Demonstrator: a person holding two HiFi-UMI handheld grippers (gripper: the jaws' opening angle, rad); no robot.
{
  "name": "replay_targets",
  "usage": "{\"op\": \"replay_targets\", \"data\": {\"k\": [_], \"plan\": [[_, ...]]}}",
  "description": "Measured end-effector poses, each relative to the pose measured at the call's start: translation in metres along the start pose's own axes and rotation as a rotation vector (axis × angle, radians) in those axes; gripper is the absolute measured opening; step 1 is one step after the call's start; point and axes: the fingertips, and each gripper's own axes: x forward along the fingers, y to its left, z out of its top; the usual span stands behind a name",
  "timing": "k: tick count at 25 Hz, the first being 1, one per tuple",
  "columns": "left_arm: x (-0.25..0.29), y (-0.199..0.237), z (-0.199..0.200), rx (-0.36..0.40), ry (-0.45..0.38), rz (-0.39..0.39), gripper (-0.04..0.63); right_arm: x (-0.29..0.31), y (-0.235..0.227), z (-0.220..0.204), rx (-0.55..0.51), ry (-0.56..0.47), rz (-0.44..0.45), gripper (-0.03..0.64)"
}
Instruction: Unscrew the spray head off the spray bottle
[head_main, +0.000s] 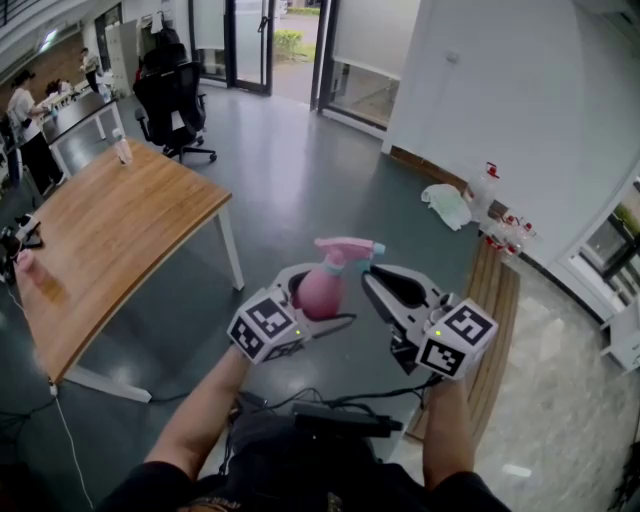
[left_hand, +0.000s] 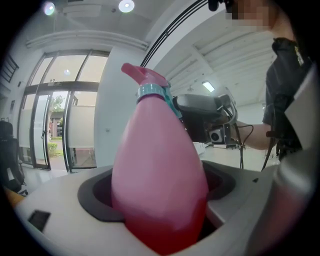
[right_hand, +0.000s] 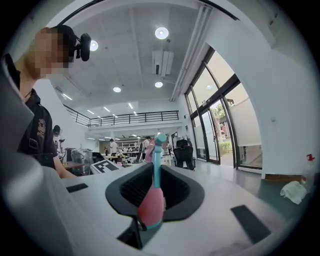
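The spray bottle (head_main: 320, 288) is held in the air in front of the person, over the grey floor (head_main: 300, 170) and resting on no surface. The left gripper (head_main: 305, 296) has its fingers (left_hand: 95, 197) clamped on the bottle's fat pink body, which fills the middle of the left gripper view. The right gripper (head_main: 373, 270) comes in from the other side, its fingers (right_hand: 175, 192) pinched on the pink and teal spray head (head_main: 346, 249), so the two grippers face each other closely across the bottle. To the left of them stands a wooden surface (head_main: 120, 230) with a small clear container (head_main: 122, 150) near its far edge. To the right, partly under the right gripper, a narrow wooden bench (head_main: 497, 310) runs toward the white wall (head_main: 520, 100). At its far end stand several clear spray bottles with red heads (head_main: 508, 232), and a white cloth (head_main: 446, 205) lies on the floor just beside them. Farther back are a black office chair (head_main: 175, 100), glass doors (head_main: 250, 40) and people (head_main: 25, 125) at the far left. A black cable (head_main: 335, 412) crosses the person's lap below the grippers.
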Motion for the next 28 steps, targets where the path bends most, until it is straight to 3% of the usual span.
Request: {"op": "replay_targets", "data": {"k": [6,20,28], "plan": [[-0.004,0.003,0.0,-0.011,-0.002,-0.009,0.445,0.005,0.002,0.002,-0.027,0.004,0.033,0.06],[0.003,0.021,0.001,0.0,0.02,0.14,0.445,-0.008,0.022,0.034,-0.04,-0.095,-0.038,0.06],[0.007,0.018,0.014,0.008,-0.012,0.163,0.445,0.018,0.035,0.012,-0.042,0.0,-0.05,0.06]]}}
